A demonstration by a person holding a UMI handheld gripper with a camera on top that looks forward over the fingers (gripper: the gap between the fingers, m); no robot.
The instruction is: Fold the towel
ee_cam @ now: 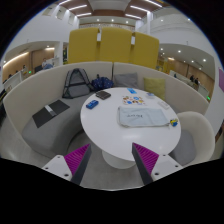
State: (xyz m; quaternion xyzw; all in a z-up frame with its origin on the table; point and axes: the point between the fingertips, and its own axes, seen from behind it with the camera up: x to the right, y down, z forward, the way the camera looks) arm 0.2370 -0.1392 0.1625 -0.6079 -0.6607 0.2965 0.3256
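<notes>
Magenta pads (pixel 80 157) sit right up front on the two fingers of the gripper (pixel 112 160), and those fingers are spread wide apart, released, with nothing between them but air and the near rim of the round white table (pixel 105 135). The gripper hangs off the table's near edge, not touching anything.

Out past the fingertips, on the tabletop, there's the towel (pixel 143 116): a pale grey-white rectangle lying flat, already looking folded. Its long axis runs across the table, side to side as seen from the gripper, tilted only slightly. It lies well beyond the fingers and off toward the right-hand one, nowhere near contact.

Further across the table, beyond the towel, a few small colourful items (pixel 134 98) are scattered; too small to name. Toward the far left of the tabletop sits a small dark object (pixel 92 104), and another dark flat thing (pixel 103 95) just beyond it.

Wrapping around the table is a curved pale bench (pixel 30 100), with a dark flat item (pixel 50 113) lying on its seat to the left. Behind that, a dark bag (pixel 76 82) and something blue (pixel 102 83) rest near the back, below a tall yellow partition (pixel 112 43).
</notes>
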